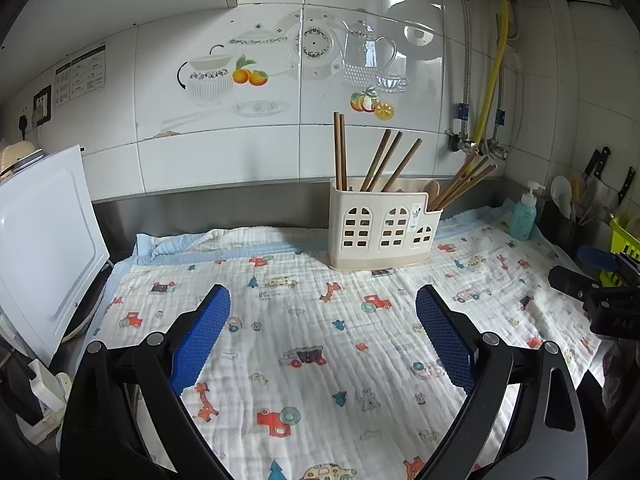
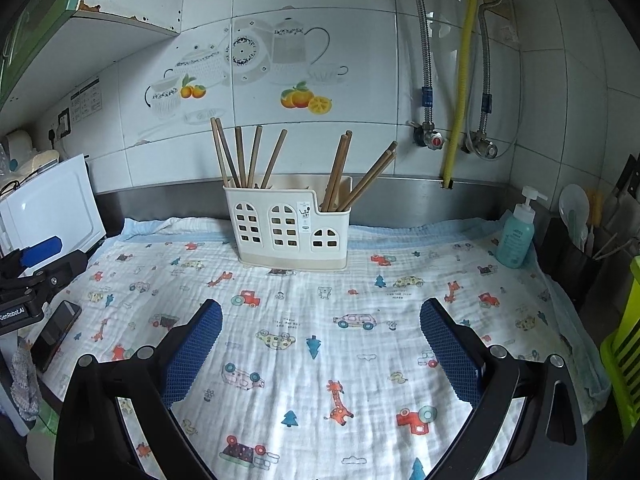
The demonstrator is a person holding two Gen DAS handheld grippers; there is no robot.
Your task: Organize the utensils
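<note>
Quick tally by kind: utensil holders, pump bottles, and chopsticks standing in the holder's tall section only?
Utensil holder: 1
Pump bottle: 1
Chopsticks in the tall section: 5
Total: 7

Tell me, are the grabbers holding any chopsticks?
No. The left gripper and right gripper are both open with nothing between their fingers. The chopsticks all stand in the holder.

a utensil holder (image 2: 291, 227) stood on the cloth (image 2: 320, 340) at the back of the desk, chopsticks (image 2: 248, 156) upright in it, a soap bottle (image 2: 517, 234) to its right, near the wall.
</note>
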